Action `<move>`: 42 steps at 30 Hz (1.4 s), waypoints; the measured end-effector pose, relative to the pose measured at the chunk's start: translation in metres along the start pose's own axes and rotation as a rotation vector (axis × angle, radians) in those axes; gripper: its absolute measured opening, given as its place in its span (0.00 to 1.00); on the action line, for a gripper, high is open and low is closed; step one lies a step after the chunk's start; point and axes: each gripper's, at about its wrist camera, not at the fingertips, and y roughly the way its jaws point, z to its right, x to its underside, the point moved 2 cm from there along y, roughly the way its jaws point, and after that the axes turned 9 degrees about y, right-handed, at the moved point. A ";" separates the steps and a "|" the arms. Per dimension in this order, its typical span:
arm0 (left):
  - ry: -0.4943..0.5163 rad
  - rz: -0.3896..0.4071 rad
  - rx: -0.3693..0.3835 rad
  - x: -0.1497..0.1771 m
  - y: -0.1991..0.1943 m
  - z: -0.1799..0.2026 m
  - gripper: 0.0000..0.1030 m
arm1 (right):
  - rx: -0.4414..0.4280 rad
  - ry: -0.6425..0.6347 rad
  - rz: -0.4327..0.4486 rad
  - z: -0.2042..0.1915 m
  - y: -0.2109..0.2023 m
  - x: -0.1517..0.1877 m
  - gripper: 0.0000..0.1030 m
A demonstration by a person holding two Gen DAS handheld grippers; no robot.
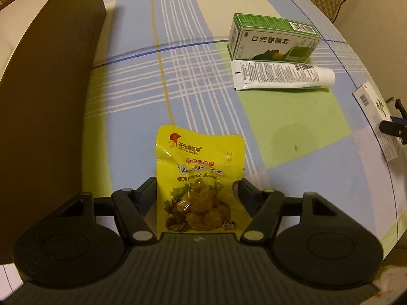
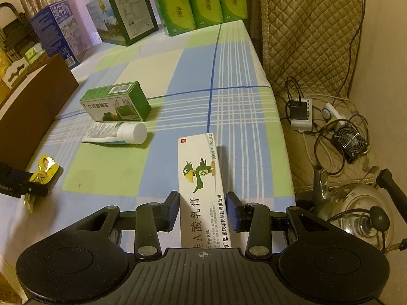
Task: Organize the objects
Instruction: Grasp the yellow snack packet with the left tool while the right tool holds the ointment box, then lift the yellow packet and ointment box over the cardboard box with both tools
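A yellow chestnut snack packet [image 1: 198, 160] sits between the fingers of my left gripper [image 1: 194, 185], which is shut on its lower half, just over the checked tablecloth. In the right wrist view the same packet [image 2: 43, 170] shows at far left, bent around a black finger. My right gripper [image 2: 202, 198] is shut on a long white ointment box with a green parrot [image 2: 201, 167], held a little above the cloth with its shadow on the right. A green spray box [image 1: 272, 38] and a white tube [image 1: 279, 75] lie side by side further out.
A tall brown box wall [image 1: 51, 89] stands close on the left. At the table's far end are milk cartons [image 2: 58, 28] and green tissue packs [image 2: 201, 0]. Beyond the right table edge are a steel kettle [image 2: 356, 208], a power strip [image 2: 301, 114], a small fan and cables.
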 end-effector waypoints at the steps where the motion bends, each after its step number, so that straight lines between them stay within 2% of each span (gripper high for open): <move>1: 0.005 0.002 -0.007 0.001 0.000 0.001 0.63 | 0.000 0.002 -0.001 0.000 0.000 0.000 0.35; 8: -0.058 0.016 -0.019 0.009 -0.003 0.002 0.63 | 0.015 0.006 -0.007 -0.003 0.008 -0.007 0.38; 16: -0.106 0.016 -0.033 0.018 -0.007 0.003 0.63 | 0.058 -0.030 -0.008 -0.009 0.020 -0.009 0.36; 28: -0.124 0.027 -0.013 0.023 -0.010 0.009 0.62 | 0.083 -0.042 -0.017 -0.015 0.021 -0.007 0.35; 35: -0.134 0.055 0.016 0.026 -0.023 0.010 0.59 | 0.045 -0.027 -0.052 -0.024 0.016 0.000 0.34; 42: -0.150 0.123 0.044 0.026 -0.050 0.007 0.55 | -0.022 -0.033 -0.049 -0.047 0.001 0.003 0.34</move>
